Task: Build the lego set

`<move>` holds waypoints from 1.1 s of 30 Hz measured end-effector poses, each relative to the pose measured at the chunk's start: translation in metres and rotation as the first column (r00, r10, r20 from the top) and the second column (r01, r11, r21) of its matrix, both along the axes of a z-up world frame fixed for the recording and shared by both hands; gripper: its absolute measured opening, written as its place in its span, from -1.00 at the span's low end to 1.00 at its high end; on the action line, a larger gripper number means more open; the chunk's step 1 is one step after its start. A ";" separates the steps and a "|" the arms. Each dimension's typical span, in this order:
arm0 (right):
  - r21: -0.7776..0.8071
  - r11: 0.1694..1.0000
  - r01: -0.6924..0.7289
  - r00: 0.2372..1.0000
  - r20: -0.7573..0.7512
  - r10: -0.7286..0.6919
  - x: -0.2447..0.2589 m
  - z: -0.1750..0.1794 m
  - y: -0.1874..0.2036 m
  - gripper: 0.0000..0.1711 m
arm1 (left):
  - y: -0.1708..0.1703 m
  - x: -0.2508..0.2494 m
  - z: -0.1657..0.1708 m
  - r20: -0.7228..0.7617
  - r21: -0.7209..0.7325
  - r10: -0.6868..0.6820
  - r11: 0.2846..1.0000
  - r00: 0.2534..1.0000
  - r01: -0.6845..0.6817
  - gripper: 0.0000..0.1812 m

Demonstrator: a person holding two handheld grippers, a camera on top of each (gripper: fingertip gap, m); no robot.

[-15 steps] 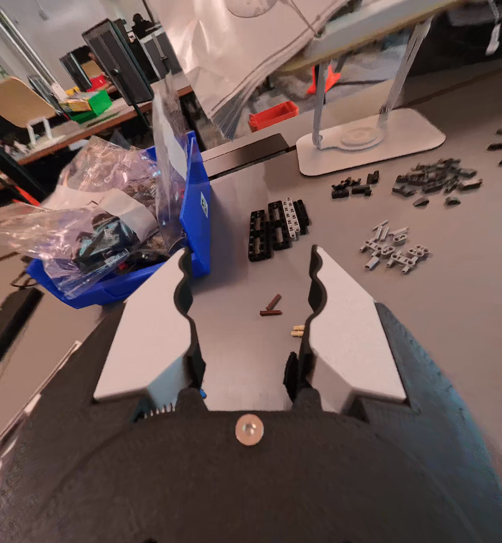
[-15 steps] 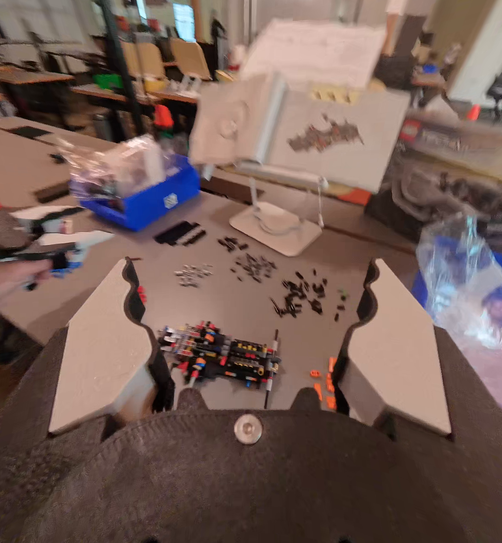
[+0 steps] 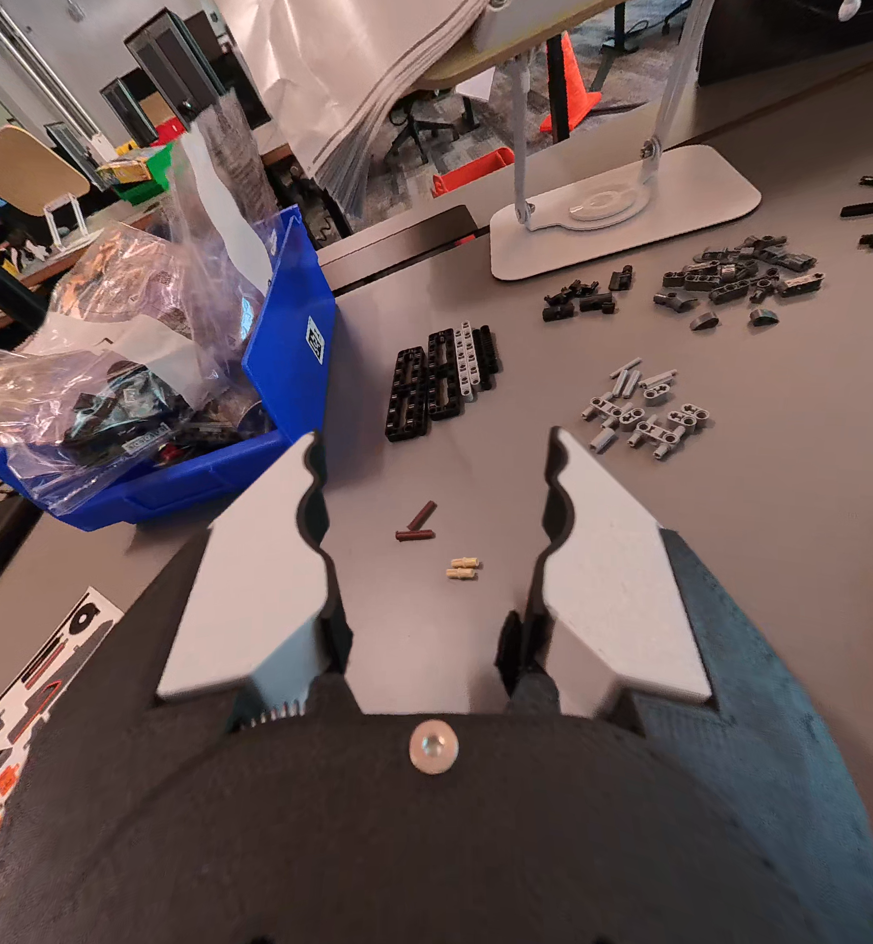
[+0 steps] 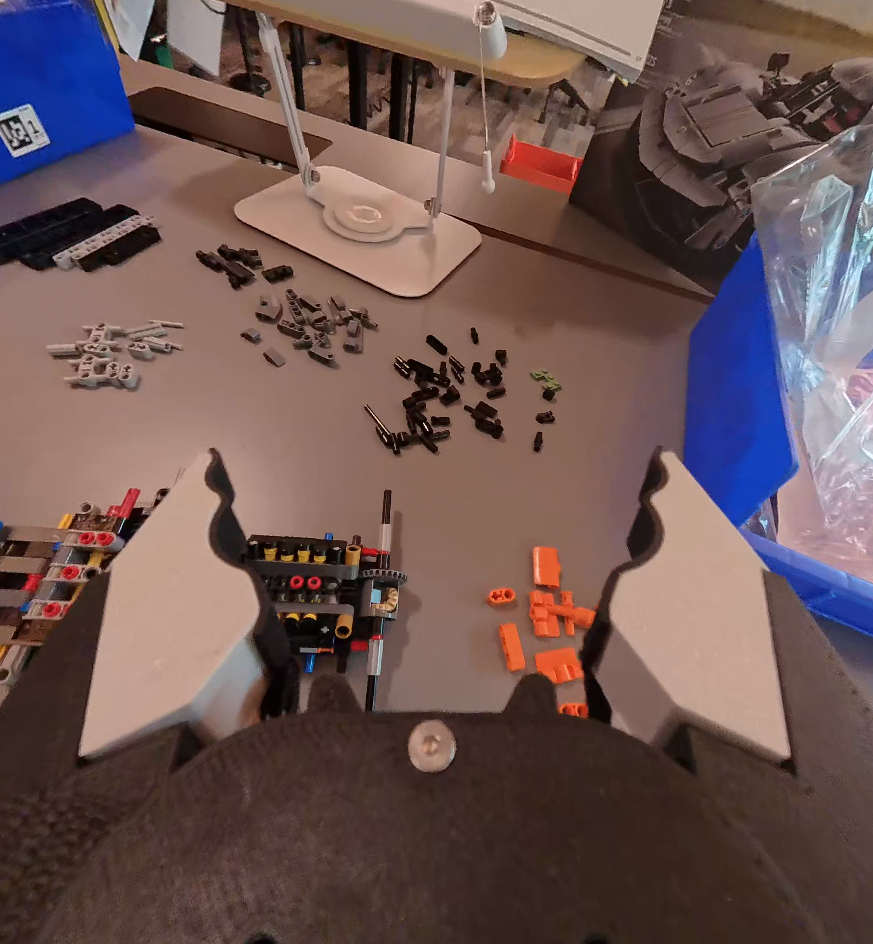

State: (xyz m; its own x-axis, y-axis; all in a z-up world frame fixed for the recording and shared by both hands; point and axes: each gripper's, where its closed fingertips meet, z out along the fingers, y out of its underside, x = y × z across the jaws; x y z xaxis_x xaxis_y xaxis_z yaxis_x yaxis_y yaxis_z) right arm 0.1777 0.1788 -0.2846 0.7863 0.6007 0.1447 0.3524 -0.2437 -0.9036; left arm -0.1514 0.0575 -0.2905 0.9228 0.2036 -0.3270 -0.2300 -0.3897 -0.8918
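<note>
My left gripper (image 3: 434, 449) is open and empty above the grey table. Two dark brown axles (image 3: 416, 526) and two tan pins (image 3: 462, 568) lie on the table between its fingers. Beyond lie black frames with a grey beam (image 3: 442, 380), light grey connectors (image 3: 644, 411) and dark grey parts (image 3: 730, 278). My right gripper (image 4: 434, 459) is open and empty over a partly built, many-coloured model (image 4: 322, 592), which reaches left behind my left finger (image 4: 31, 577). Orange parts (image 4: 547, 613) lie by the right finger. Black pins (image 4: 444, 398) lie ahead.
A blue bin with plastic bags (image 3: 169, 408) stands at the left, and another blue bin with bags (image 4: 781, 459) at the right. A white book stand base (image 4: 358, 230) sits at the back of the table. A sticker sheet (image 3: 10, 715) lies at the near left.
The right gripper has dropped and tilted down towards the model, so the model and parts look much nearer. The left gripper has drawn back slightly, showing the tan pins fully between its fingers.
</note>
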 end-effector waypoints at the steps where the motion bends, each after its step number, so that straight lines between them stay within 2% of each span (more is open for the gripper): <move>1: -0.007 1.000 -0.025 1.000 0.002 0.025 -0.002 -0.001 -0.001 0.66 | -0.002 -0.001 0.003 -0.004 0.011 -0.010 1.000 1.000 0.010 -0.20; 2: -0.014 0.999 -0.038 0.999 0.002 0.038 -0.002 -0.002 -0.002 0.61 | -0.005 -0.003 0.007 -0.004 0.027 -0.014 1.000 1.000 0.014 -0.31; 3: -0.012 0.999 -0.052 0.999 0.002 0.052 -0.001 -0.001 -0.002 0.48 | -0.008 -0.005 0.011 0.000 0.040 -0.016 0.999 1.000 0.016 -0.42; 5: -0.020 0.992 -0.127 0.992 0.005 0.128 -0.002 0.000 -0.006 -0.13 | -0.014 -0.006 0.016 0.009 0.051 -0.053 0.997 0.999 0.053 -0.81; 6: -0.015 0.992 -0.129 0.992 0.009 0.129 0.003 0.002 -0.005 -0.28 | -0.018 -0.008 0.019 0.015 0.057 -0.060 0.997 0.998 0.059 -0.92; 7: -0.006 0.990 -0.141 0.990 0.012 0.141 0.007 0.004 -0.004 -0.51 | -0.020 -0.009 0.020 0.021 0.065 -0.073 0.995 0.997 0.071 -1.00; 8: -0.004 0.985 -0.171 0.985 0.020 0.171 0.008 0.005 -0.005 -0.86 | -0.021 -0.006 0.020 0.034 0.061 -0.107 0.993 0.994 0.105 -1.00; 9: -0.001 0.983 -0.184 0.982 0.035 0.184 0.012 0.005 -0.004 -1.00 | -0.022 -0.006 0.018 0.045 0.052 -0.122 0.991 0.991 0.120 -1.00; 13: 0.000 0.988 -0.157 0.987 0.044 0.157 0.028 -0.002 0.010 -1.00 | -0.027 -0.020 0.014 0.030 0.062 -0.074 0.995 0.997 0.072 -1.00; 16: -0.006 0.991 -0.136 0.991 0.016 0.136 0.035 -0.005 0.021 -0.70 | -0.029 -0.027 0.009 0.046 0.054 -0.055 0.997 0.997 0.053 -0.71; 17: -0.008 0.991 -0.130 0.991 0.008 0.130 0.036 -0.006 0.023 -0.64 | -0.030 -0.030 0.008 0.055 0.056 -0.046 0.997 0.997 0.043 -0.61; 20: -0.016 0.992 -0.122 0.993 0.003 0.122 0.036 -0.011 0.029 -0.54 | -0.032 -0.030 0.005 0.079 0.069 -0.050 0.997 0.996 0.044 -0.47; 27: 0.015 0.993 -0.119 0.991 0.062 0.118 0.029 -0.015 0.035 -0.49 | -0.035 -0.032 -0.012 0.110 0.048 -0.040 0.998 0.993 0.035 -0.51; 33: 0.018 0.993 -0.119 0.992 0.040 0.118 0.024 -0.015 0.040 -0.41 | -0.039 -0.035 -0.016 0.121 0.039 -0.029 0.999 0.992 0.025 -0.46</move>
State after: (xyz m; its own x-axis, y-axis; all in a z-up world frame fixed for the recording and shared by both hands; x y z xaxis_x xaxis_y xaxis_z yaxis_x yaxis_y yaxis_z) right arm 0.2020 0.2185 -0.2994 0.7034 0.6857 0.1872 0.4129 -0.1797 -0.8929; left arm -0.1865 0.0187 -0.3063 0.9606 0.1882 -0.2044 -0.1287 -0.3506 -0.9276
